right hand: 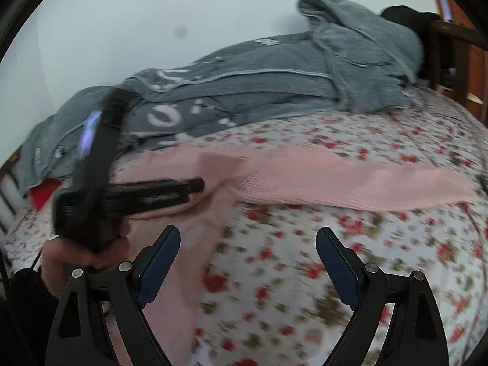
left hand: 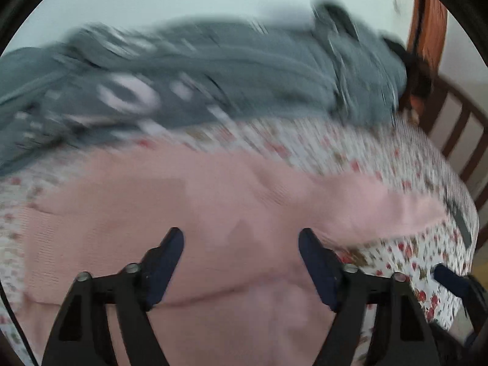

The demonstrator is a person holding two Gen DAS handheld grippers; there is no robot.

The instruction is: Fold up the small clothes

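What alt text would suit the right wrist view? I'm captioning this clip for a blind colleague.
A pink ribbed knit garment lies spread across a floral-print bedsheet, one long sleeve stretched toward the right. The right gripper hangs open above the sheet, nothing between its blue-padded fingers. At left a hand holds the left gripper over the garment; a grey blanket is heaped behind.

Pink garment [right hand: 335, 177] ribbed matt knit; grey blanket [right hand: 274, 82] soft cloth; bed rail [right hand: 454, 61] glossy wood

Bed [right hand: 350, 244], floral sheet: pink knit garment [right hand: 335, 174] spread flat; grey blanket [right hand: 274, 85] heaped behind.
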